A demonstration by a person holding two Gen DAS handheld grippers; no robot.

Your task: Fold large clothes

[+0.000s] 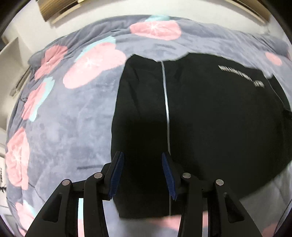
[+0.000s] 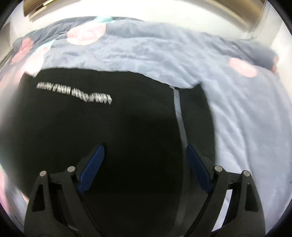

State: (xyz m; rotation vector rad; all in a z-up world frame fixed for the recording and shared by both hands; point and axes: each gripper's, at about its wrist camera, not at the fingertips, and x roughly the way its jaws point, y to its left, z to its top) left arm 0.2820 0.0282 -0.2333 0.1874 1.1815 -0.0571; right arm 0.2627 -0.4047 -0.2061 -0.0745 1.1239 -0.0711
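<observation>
A large black garment [image 1: 209, 113] with a thin white stripe [image 1: 166, 102] and white lettering [image 1: 240, 75] lies flat on a grey blanket. My left gripper [image 1: 142, 158] is open and empty, above the garment's left part near the stripe. In the right wrist view the same garment [image 2: 109, 124] fills the middle, with its lettering [image 2: 73, 92] at upper left and a grey stripe [image 2: 179, 116] at right. My right gripper [image 2: 146, 151] is open and empty over the garment's right part, its right finger next to the stripe.
The grey blanket [image 1: 73, 113] with pink and teal fruit prints covers the bed around the garment; it also shows in the right wrist view [image 2: 246, 109]. A white wall [image 1: 109, 9] and wooden frames [image 1: 54, 7] lie beyond the far edge.
</observation>
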